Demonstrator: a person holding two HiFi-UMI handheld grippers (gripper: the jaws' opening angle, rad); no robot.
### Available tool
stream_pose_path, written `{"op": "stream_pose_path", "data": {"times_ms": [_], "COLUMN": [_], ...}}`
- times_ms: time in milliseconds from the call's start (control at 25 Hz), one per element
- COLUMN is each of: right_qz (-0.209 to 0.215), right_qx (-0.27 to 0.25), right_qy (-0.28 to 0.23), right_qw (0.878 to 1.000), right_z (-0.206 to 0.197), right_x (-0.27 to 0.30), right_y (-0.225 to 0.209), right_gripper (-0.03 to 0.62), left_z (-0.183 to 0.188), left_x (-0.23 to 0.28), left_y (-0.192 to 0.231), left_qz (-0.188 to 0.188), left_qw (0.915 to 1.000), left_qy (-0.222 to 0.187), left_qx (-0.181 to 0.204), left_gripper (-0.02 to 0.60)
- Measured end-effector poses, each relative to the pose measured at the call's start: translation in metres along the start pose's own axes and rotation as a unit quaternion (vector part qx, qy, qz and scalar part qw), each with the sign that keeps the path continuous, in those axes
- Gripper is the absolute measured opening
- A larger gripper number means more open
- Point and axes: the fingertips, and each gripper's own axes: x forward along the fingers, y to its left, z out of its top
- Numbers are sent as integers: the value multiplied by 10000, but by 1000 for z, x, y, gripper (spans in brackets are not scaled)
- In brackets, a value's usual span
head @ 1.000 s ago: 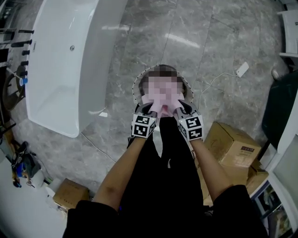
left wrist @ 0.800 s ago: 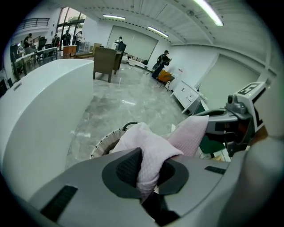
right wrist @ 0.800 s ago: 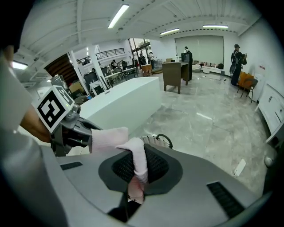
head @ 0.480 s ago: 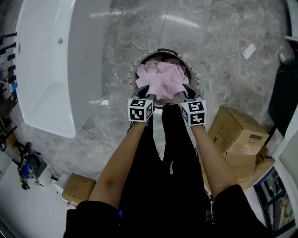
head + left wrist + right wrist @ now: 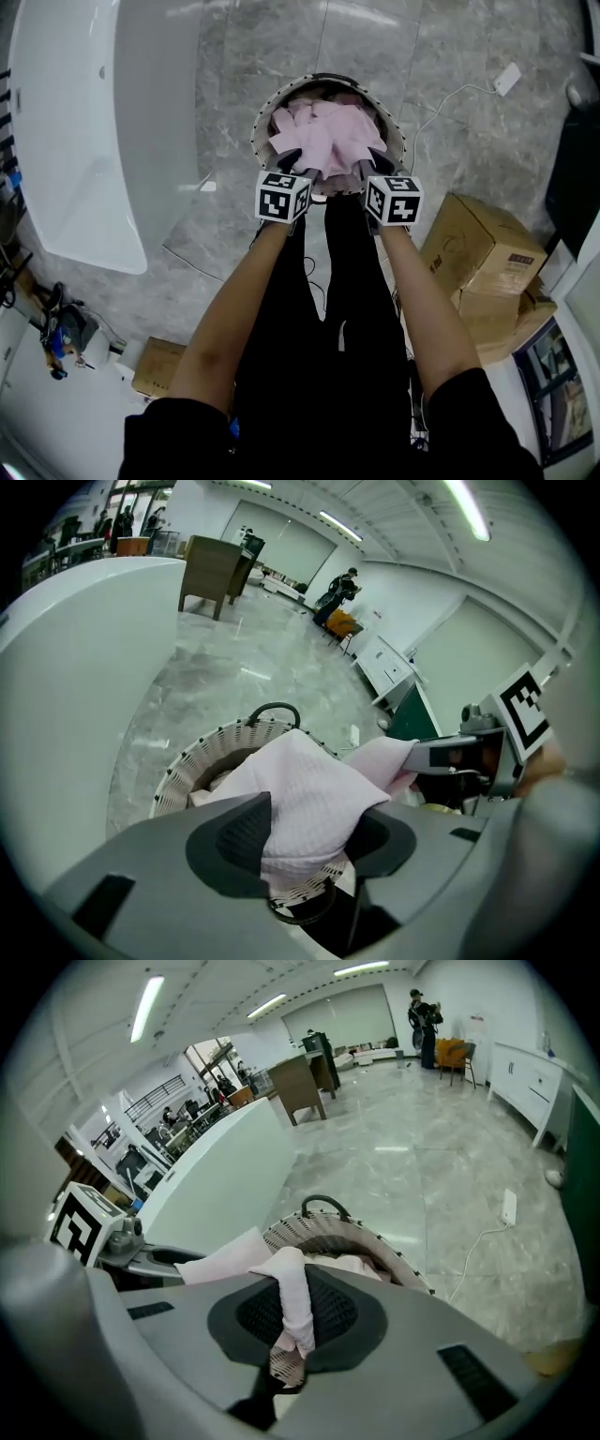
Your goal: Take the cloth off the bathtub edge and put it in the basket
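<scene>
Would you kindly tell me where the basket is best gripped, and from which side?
Grip the dark loop handle at the far rim of the basket, coming from above. It stands upright, clear of the rim, while the pink cloth covers the opening and the wall is wide and rounded.

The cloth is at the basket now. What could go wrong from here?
1. The left tongs have just been opening with the cloth between them, bunched over the near rim of the basket; it may slide outside.
2. The right tongs are shut on a fold; lifting before release could drag the cloth out.
</scene>
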Motion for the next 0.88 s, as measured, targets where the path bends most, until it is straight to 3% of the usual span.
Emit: {"op": "stream_pose_path", "data": {"times_ms": [280, 400, 520, 880], "right_qz": [-105, -19, 49, 81], "right_qx": [-31, -453, -824, -970], "right_qy": [372, 597, 847, 689], "right_qw": [9992, 9972, 9930, 9929], "right_z": [-9, -14, -26, -40], "right_x": [3, 3, 0, -36], "right_y": [-9, -6, -5, -5], "right_gripper": [42, 126, 161, 192], "left_z": [-2, -7, -10, -10], "left_x": [-3, -7, -14, -34], "left_y": [6, 4, 2, -10], "left_qz": [45, -49, -105, -148], "left_qw": [9998, 9997, 9994, 9990], "left_qy": [35, 105, 113, -116], "left_qx": [-194, -213, -296, -412], "left_gripper": [275, 276, 290, 293]}}
